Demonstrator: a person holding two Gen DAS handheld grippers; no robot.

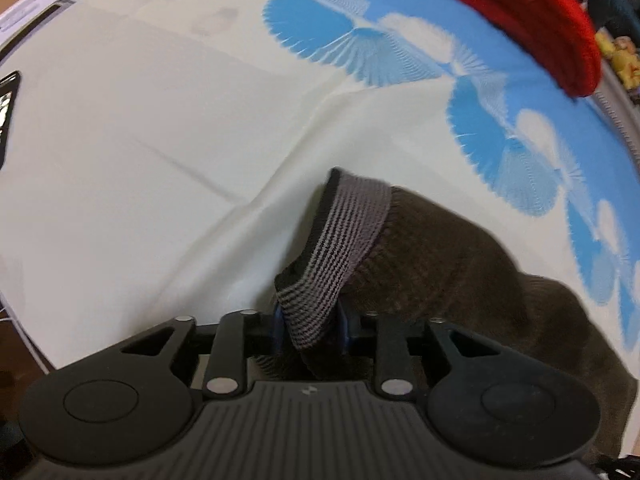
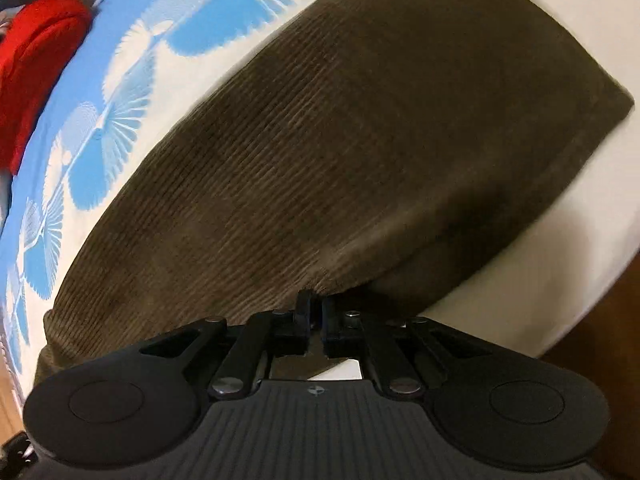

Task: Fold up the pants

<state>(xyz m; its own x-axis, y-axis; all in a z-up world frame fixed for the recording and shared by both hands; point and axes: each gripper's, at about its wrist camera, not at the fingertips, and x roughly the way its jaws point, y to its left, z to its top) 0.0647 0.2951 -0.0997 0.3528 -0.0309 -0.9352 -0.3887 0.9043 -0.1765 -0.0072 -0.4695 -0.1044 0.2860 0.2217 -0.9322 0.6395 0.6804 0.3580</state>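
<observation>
Brown corduroy pants [image 2: 340, 140] lie on a bed sheet, spread out ahead of the right gripper. My right gripper [image 2: 314, 312] is shut on the near edge of the pants fabric. In the left wrist view the pants [image 1: 460, 260] trail off to the right, and their grey ribbed waistband [image 1: 340, 232] is lifted and folded over. My left gripper [image 1: 310, 320] is shut on that waistband and holds it above the sheet.
The bed sheet [image 1: 160, 140] is cream with a blue fan-pattern band [image 1: 500, 128]. A red garment [image 1: 540, 20] lies at the far edge, also in the right wrist view [image 2: 36, 64]. A dark object [image 1: 8, 104] sits at the left edge.
</observation>
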